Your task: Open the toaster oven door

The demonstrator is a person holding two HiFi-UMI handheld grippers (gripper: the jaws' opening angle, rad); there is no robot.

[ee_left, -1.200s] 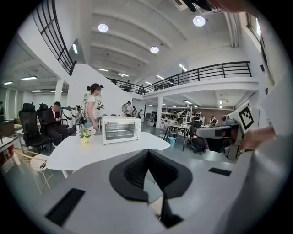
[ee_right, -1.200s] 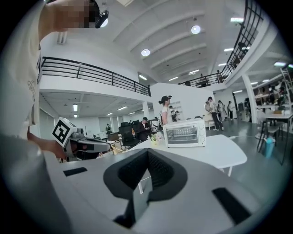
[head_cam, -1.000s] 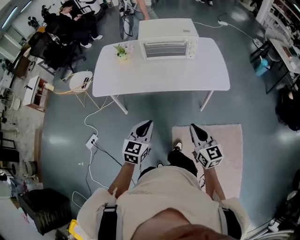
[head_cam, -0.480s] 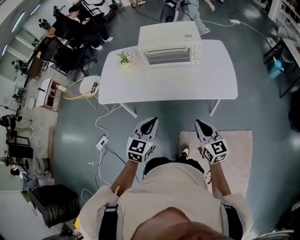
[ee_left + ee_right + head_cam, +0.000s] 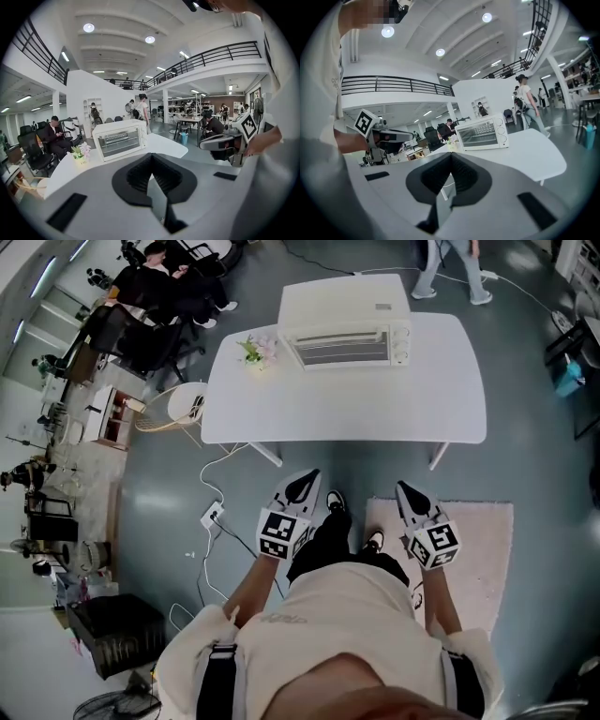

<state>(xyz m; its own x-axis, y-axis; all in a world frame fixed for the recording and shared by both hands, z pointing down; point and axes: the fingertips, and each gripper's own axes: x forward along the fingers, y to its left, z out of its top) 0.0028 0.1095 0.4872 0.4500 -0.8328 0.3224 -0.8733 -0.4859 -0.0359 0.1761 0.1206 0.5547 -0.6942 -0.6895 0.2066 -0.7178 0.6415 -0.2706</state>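
Observation:
The white toaster oven (image 5: 345, 322) stands at the far edge of the white table (image 5: 347, 404) with its glass door shut. It also shows in the left gripper view, toaster oven (image 5: 119, 139), and in the right gripper view, toaster oven (image 5: 482, 133). My left gripper (image 5: 302, 480) and right gripper (image 5: 405, 491) are held in front of my body, short of the table's near edge and well away from the oven. The left gripper (image 5: 151, 157) and the right gripper (image 5: 451, 157) are both shut, with nothing between their pads.
A small potted plant (image 5: 253, 350) sits left of the oven. A pale rug (image 5: 478, 549) lies under my right side. A power strip (image 5: 212, 517) and cables lie on the floor at left, near a round stool (image 5: 178, 407). People sit at far left (image 5: 159, 287); one walks behind the table (image 5: 450, 263).
I have stepped toward the table, so it sits nearer and lower in the head view. The person behind the table has walked to the right. Both grippers stay shut.

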